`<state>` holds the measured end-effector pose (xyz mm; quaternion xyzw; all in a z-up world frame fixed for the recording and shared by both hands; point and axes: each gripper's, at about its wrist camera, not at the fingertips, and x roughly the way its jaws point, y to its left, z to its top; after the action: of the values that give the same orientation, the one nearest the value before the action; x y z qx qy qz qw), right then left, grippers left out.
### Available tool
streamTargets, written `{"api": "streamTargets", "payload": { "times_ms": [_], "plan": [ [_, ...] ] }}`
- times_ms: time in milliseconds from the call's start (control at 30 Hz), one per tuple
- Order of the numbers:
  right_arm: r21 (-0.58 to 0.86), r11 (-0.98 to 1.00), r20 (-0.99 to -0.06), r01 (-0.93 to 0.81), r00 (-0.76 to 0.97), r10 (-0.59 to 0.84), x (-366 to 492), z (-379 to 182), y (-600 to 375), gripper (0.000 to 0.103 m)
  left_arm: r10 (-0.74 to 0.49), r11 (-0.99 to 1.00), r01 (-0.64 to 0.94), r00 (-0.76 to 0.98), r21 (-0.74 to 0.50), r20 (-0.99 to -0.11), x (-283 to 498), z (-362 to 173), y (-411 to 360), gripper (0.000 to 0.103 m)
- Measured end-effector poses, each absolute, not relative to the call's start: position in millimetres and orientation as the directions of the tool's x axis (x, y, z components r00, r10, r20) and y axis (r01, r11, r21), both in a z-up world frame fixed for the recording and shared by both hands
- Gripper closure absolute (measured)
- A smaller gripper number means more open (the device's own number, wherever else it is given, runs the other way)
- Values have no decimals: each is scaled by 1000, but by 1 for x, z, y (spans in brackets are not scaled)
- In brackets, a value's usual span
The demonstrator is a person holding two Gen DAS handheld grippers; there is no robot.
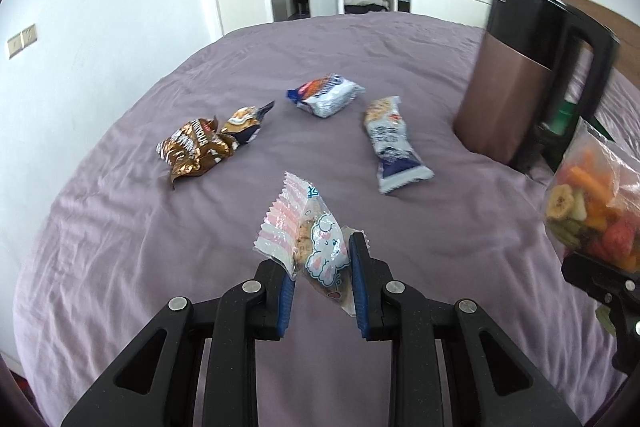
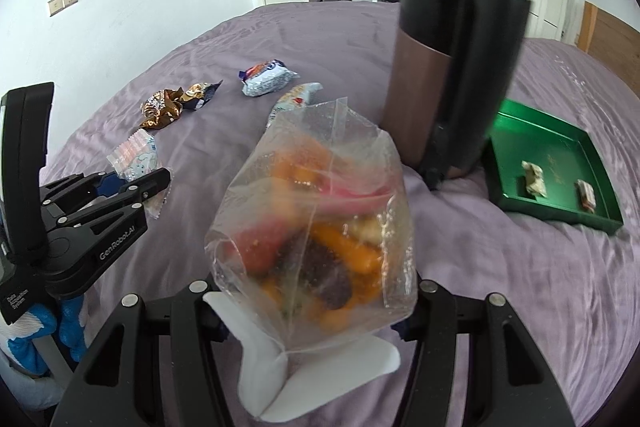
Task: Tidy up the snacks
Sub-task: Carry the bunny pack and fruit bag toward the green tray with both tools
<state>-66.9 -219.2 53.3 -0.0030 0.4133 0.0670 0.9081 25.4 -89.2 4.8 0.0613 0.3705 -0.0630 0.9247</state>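
My left gripper (image 1: 322, 283) is shut on a pink-and-white cookie packet (image 1: 310, 239) and holds it above the purple bed (image 1: 120, 247). It also shows in the right wrist view (image 2: 132, 179) with the packet (image 2: 138, 157). My right gripper (image 2: 316, 315) is shut on a clear bag of dried fruit (image 2: 316, 227), which shows at the right edge of the left wrist view (image 1: 592, 203). On the bed lie a brown wrapper (image 1: 194, 147), a dark-blue snack (image 1: 246, 125), a blue-white packet (image 1: 326, 95) and a long blue-white packet (image 1: 394, 145).
A tall brown-and-black jug (image 2: 444, 67) stands on the bed at the right. Behind it lies a green tray (image 2: 560, 211) holding two wrapped snacks (image 2: 534, 179). A white wall runs along the left of the bed; a wardrobe and door stand beyond it.
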Motion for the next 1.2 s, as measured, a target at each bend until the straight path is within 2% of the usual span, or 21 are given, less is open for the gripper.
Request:
{"api": "streamTargets", "payload": {
  "times_ms": [267,800,1200],
  "plan": [
    [52,998,-729,-29,682,58,-100,67,-266,17,-101,945,285,720,159,-687,-11,21,-140,82],
    [70,972,-666,226,735,-123,-159,94,-387,17,-312,772,580,702,259,-640,-69,61,-276,82],
    [101,931,-648,350,734,-206,-180,88,-462,17,-384,691,663,673,287,-632,-72,72,-353,82]
  ]
}}
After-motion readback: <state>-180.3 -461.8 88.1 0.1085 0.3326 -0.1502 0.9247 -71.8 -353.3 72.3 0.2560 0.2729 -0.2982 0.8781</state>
